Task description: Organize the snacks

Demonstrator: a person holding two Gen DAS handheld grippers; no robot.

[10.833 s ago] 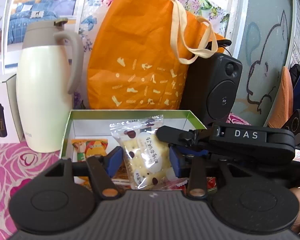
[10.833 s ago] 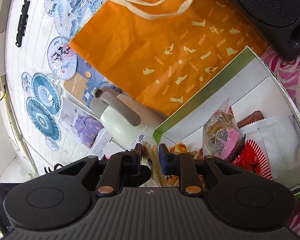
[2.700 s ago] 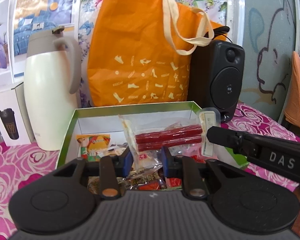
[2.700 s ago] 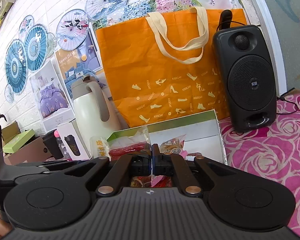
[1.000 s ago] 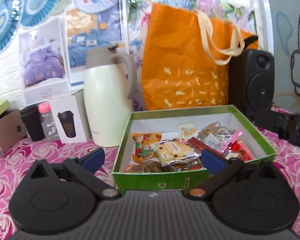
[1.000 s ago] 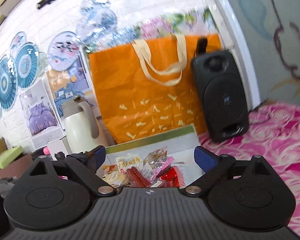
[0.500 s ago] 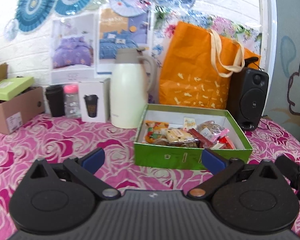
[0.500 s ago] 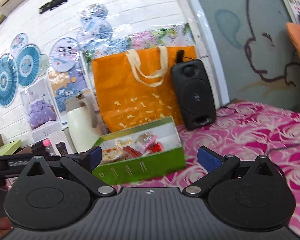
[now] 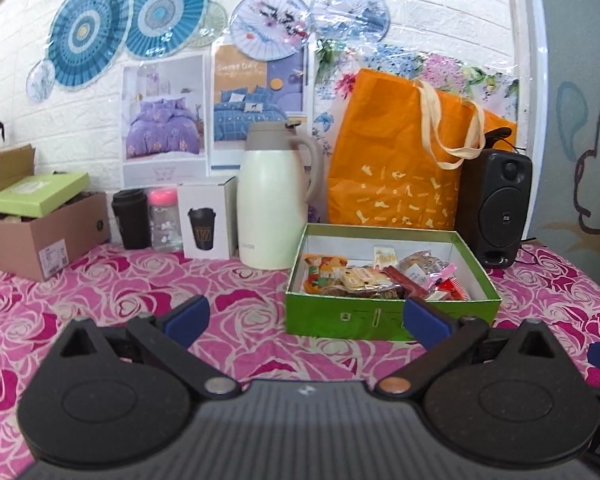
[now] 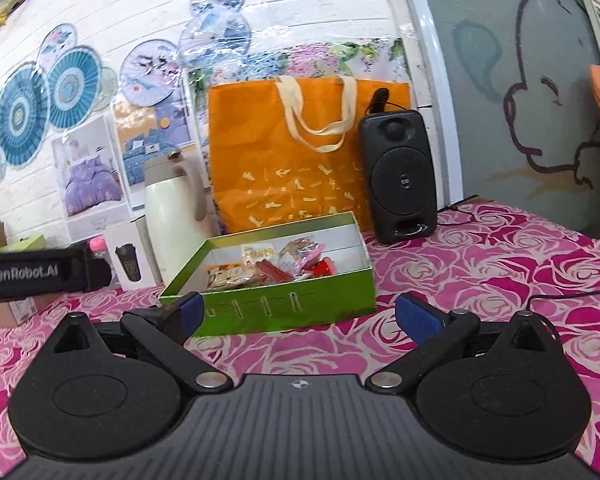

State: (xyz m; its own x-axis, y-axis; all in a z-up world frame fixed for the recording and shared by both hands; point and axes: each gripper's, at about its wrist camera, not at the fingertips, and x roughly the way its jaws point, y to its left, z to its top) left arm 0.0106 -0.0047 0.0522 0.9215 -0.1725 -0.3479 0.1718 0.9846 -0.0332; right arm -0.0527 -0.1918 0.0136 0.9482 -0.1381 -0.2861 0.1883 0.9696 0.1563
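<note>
A green open box [image 9: 352, 316] stands on the pink rose tablecloth, and several snack packets [image 9: 380, 278] lie inside it. It also shows in the right wrist view [image 10: 284, 304] with the snack packets [image 10: 276, 266] in it. My left gripper [image 9: 306, 316] is open and empty, held back from the box's front wall. My right gripper [image 10: 296, 312] is open and empty, also in front of the box. The left gripper's body [image 10: 32, 272] shows at the left edge of the right wrist view.
Behind the box stand a cream thermos jug [image 9: 278, 196], an orange tote bag [image 9: 400, 168] and a black speaker [image 9: 496, 208]. A white cup carton [image 9: 206, 224], a black cup [image 9: 130, 220], a small bottle [image 9: 164, 220] and a cardboard box [image 9: 32, 232] stand at the left.
Both grippers have let go of the snack packets, opened wide and drawn back from the box. The box now looks smaller and farther away.
</note>
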